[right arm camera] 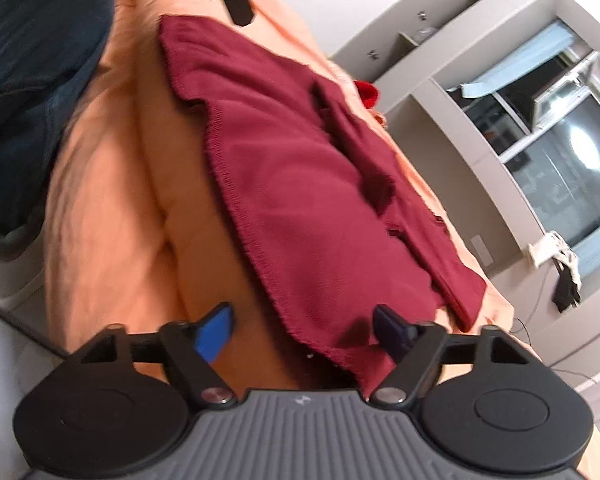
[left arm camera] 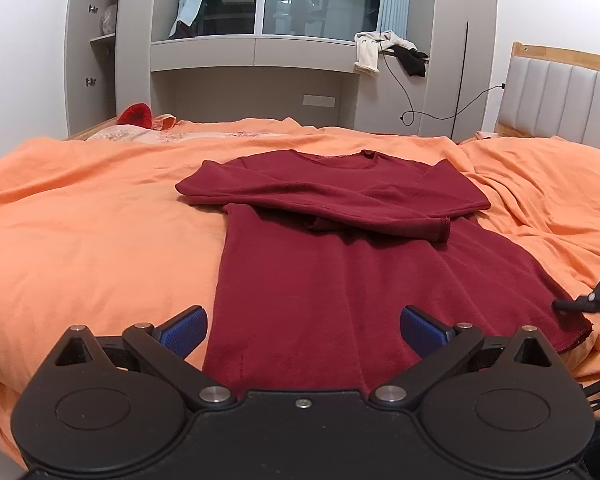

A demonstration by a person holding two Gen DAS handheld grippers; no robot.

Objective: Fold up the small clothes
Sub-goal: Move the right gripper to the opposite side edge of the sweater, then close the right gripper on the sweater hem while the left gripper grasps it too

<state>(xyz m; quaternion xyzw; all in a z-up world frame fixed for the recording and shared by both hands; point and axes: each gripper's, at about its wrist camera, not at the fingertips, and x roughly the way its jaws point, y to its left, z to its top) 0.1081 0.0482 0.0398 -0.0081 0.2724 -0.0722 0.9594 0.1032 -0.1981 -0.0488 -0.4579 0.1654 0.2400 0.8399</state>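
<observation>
A dark red long-sleeved shirt [left arm camera: 340,276] lies flat on the orange bed cover [left arm camera: 80,220], collar away from me, with both sleeves [left arm camera: 340,204] folded across the chest. My left gripper [left arm camera: 304,328] is open and hovers low over the near hem, the cloth's left edge lying between its blue pads. In the right wrist view, which is rolled and blurred, my right gripper [right arm camera: 303,328] is open around the shirt [right arm camera: 300,160] at its near hem corner; the cloth sits close to one finger and the other pad is clear of it. The right gripper's black tip [left arm camera: 592,300] shows by that corner.
A padded headboard [left arm camera: 560,96] stands at the right. A grey window unit with draped clothes [left arm camera: 388,48] and a hanging cable lies behind the bed. A red item [left arm camera: 136,114] rests at the far left. A person's jeans-clad leg [right arm camera: 32,60] is beside the bed.
</observation>
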